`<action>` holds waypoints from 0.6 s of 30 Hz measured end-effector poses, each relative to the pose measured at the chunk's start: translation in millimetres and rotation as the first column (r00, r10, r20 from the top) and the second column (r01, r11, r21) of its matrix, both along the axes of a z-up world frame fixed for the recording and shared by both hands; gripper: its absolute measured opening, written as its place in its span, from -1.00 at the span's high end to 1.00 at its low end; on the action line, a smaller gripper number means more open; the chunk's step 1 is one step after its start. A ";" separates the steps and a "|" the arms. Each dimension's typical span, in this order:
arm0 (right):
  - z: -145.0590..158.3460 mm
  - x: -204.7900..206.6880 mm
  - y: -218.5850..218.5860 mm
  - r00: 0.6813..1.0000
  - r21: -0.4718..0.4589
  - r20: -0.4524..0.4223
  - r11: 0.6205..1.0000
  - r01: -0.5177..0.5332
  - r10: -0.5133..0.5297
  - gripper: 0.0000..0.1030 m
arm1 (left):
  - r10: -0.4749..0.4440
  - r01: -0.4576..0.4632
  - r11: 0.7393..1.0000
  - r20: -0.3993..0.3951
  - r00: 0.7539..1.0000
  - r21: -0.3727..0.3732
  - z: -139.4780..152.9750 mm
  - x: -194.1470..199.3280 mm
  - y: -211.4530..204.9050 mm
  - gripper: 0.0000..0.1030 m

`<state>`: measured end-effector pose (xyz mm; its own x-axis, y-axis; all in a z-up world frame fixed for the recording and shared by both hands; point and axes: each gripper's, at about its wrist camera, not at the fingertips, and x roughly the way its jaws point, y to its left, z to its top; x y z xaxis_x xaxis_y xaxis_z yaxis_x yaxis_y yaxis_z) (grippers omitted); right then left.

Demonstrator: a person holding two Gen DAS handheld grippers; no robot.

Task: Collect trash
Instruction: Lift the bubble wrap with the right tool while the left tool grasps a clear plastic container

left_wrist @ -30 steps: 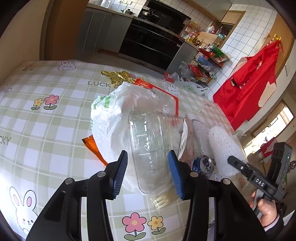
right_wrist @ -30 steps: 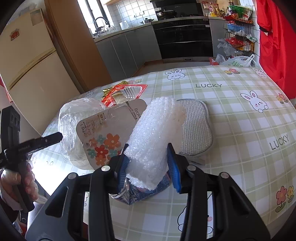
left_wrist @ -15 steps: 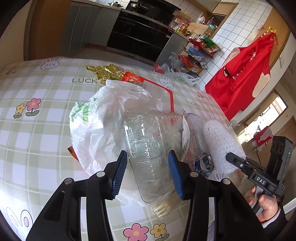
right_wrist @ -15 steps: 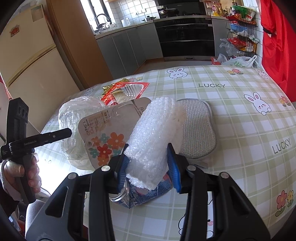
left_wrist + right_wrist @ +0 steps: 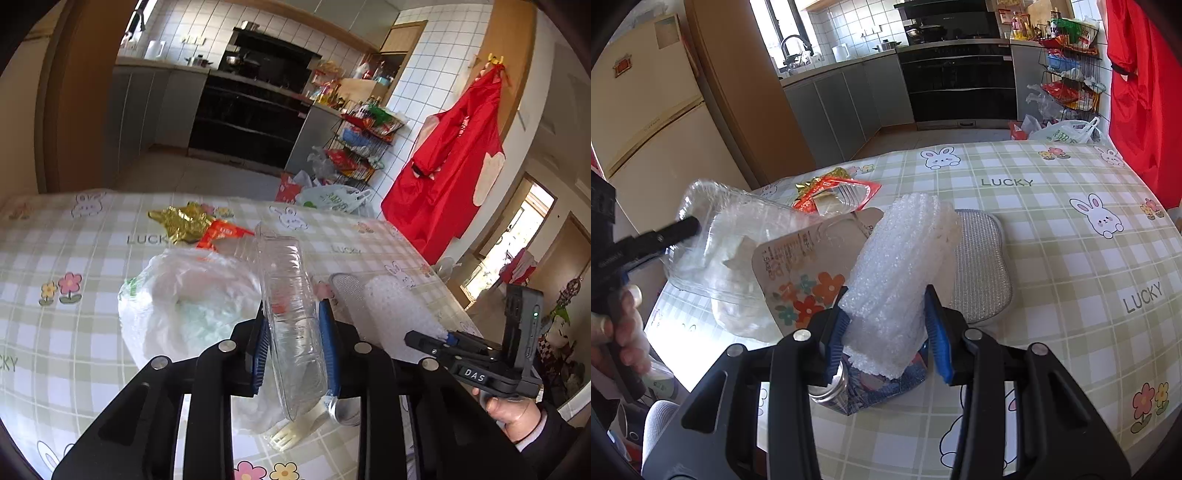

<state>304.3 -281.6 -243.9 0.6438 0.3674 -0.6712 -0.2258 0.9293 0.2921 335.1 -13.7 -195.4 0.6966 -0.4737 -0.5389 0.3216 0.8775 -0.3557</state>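
Left wrist view showed a clear tub (image 5: pixel 291 317) squeezed between the blue pads of the left gripper (image 5: pixel 293 349), tilted on edge and lifted off the table (image 5: pixel 74 236); the jaws were closing, and the tub's walls looked pinched narrow between them. Just beside it, on the cloth, lay a white bag (image 5: pixel 184 306), and beyond that a gold wrapper (image 5: pixel 181 221) touching a red packet (image 5: pixel 221 234). A plastic fork (image 5: pixel 291 434) and the rim of a can (image 5: pixel 347 408) sat under the tub's near end. Right wrist view showed the right gripper (image 5: pixel 890 328) partly closed on a roll of bubble wrap (image 5: pixel 901 269), its pads pressing both sides, the roll's lower end resting over a crushed can (image 5: pixel 849 387). A flowered card (image 5: pixel 809 280) leaned against the roll on one side, and a silver scrubber (image 5: pixel 979 266) lay flat just beside it on the other. No bin or sack for the trash could be seen in either view. By my judgement the collecting was at an early stage: two pieces were in hand but none put away, and the bag, wrapper, packet, fork, card, can and perhaps the scrubber were yet to be gathered from the table.
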 end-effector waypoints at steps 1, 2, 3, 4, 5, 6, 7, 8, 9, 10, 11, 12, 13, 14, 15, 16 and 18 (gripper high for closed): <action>1.7 -0.8 0.1 1.000 0.000 0.004 1.000 0.000 0.000 0.19 | -0.005 0.005 1.000 0.023 1.000 -0.001 7.7 -3.1 -1.4 0.56; 3.5 -2.0 0.3 1.000 0.000 0.008 1.000 -0.001 0.001 0.19 | -0.012 0.012 1.000 0.040 0.999 -0.005 14.5 -4.5 -2.8 0.60; 5.0 -3.2 0.0 1.000 0.002 0.011 1.000 -0.002 0.002 0.19 | -0.018 0.018 1.000 0.052 0.998 -0.006 19.5 -6.2 -4.0 0.63; 6.5 -4.1 -0.1 1.000 0.003 0.013 1.000 -0.003 0.003 0.19 | -0.032 0.033 0.999 0.061 0.998 -0.013 25.0 -7.2 -5.5 0.68; 8.3 -5.3 0.0 1.000 0.004 0.015 1.000 -0.003 0.003 0.19 | -0.043 0.044 0.999 0.066 0.997 -0.020 29.0 -8.1 -7.0 0.75; 10.3 -6.9 0.6 1.000 0.005 0.018 1.000 -0.003 0.003 0.19 | -0.049 0.050 0.998 0.069 0.996 -0.025 32.3 -8.6 -8.3 0.78; 12.0 -8.3 0.5 1.000 0.007 0.021 1.000 -0.003 0.003 0.19 | -0.051 0.053 0.998 0.070 0.996 -0.027 35.1 -8.8 -10.1 0.83; 13.7 -9.4 0.3 1.000 0.009 0.024 1.000 -0.003 0.003 0.19 | -0.053 0.055 0.998 0.073 0.996 -0.026 36.8 -8.9 -11.1 0.84; 15.5 -10.8 -0.3 1.000 0.011 0.027 1.000 -0.004 0.003 0.19 | -0.057 0.059 0.998 0.079 0.995 -0.032 40.0 -9.9 -11.5 0.84; 17.4 -12.4 -0.5 1.000 0.012 0.030 1.000 -0.004 0.003 0.19 | -0.063 0.067 0.997 0.084 0.994 -0.046 41.7 -11.0 -10.9 0.84; 20.0 -14.1 -0.7 0.999 0.012 0.035 1.000 -0.004 0.004 0.19 | -0.064 0.069 0.996 0.088 0.994 -0.055 44.0 -13.0 -10.3 0.84; 22.3 -15.4 -0.9 0.999 0.012 0.038 1.000 -0.004 0.003 0.19 | -0.065 0.071 0.996 0.091 0.994 -0.061 47.4 -15.0 -10.1 0.84; 25.5 -17.3 -1.5 0.999 0.013 0.044 1.000 -0.004 0.003 0.19 | -0.066 0.072 0.995 0.094 0.993 -0.066 50.0 -16.7 -9.3 0.84; 28.2 -18.8 -2.2 0.999 0.015 0.049 1.000 -0.003 0.002 0.19 | -0.067 0.074 0.995 0.099 0.993 -0.072 52.9 -19.5 -8.6 0.84; 31.8 -20.8 -2.6 0.998 0.016 0.056 1.000 -0.003 0.002 0.19 | -0.068 0.077 0.994 0.105 0.992 -0.078 57.4 -22.6 -7.8 0.84; 36.0 -23.3 -2.2 0.998 0.018 0.063 1.000 -0.004 0.002 0.19 | -0.069 0.078 0.994 0.111 0.991 -0.082 60.6 -25.3 -6.9 0.84; 42.9 -28.7 -2.3 0.997 0.020 0.077 1.000 -0.006 0.005 0.19 | -0.066 0.077 0.993 0.127 0.990 -0.090 70.4 -33.5 -5.1 0.84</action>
<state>275.7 -284.0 -201.0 0.6911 0.3844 -0.6121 -0.2536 0.9220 0.2926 301.6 -18.8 -125.0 0.7176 -0.5694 -0.4011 0.4289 0.8150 -0.3897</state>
